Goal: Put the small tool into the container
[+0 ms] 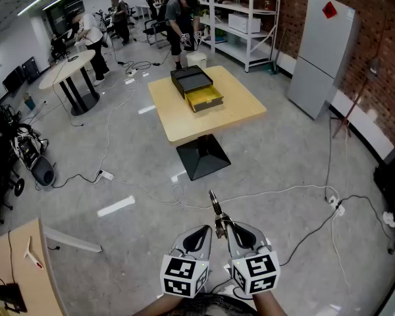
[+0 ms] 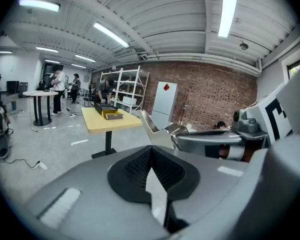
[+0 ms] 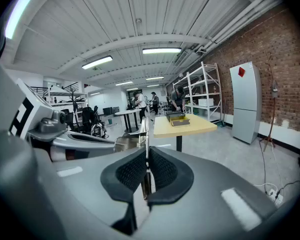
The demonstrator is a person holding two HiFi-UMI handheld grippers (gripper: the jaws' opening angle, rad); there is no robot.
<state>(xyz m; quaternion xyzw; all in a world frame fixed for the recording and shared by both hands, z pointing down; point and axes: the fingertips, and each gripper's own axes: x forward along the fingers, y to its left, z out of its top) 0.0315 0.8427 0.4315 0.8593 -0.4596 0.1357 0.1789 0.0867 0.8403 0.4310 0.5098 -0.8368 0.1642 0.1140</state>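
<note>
Small tool (image 1: 216, 210) clamped in my R tongs (image 1: 229, 232); box (image 1: 196, 87) well ahead.
R jaws pressed tight on the thin metal tool, its tip sticking out past the pads; L tongs (image 1: 199, 236) just beside, jaws together w/ nothing between; both low over grey floor (image 1: 283, 163); box is black w/ 1 yellow drawer pulled open, on a square wooden table (image 1: 237, 107), well apart from the tool.

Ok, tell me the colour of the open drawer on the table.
Yellow: the drawer is pulled out of a black box. It shows clearest in the head view.
</note>
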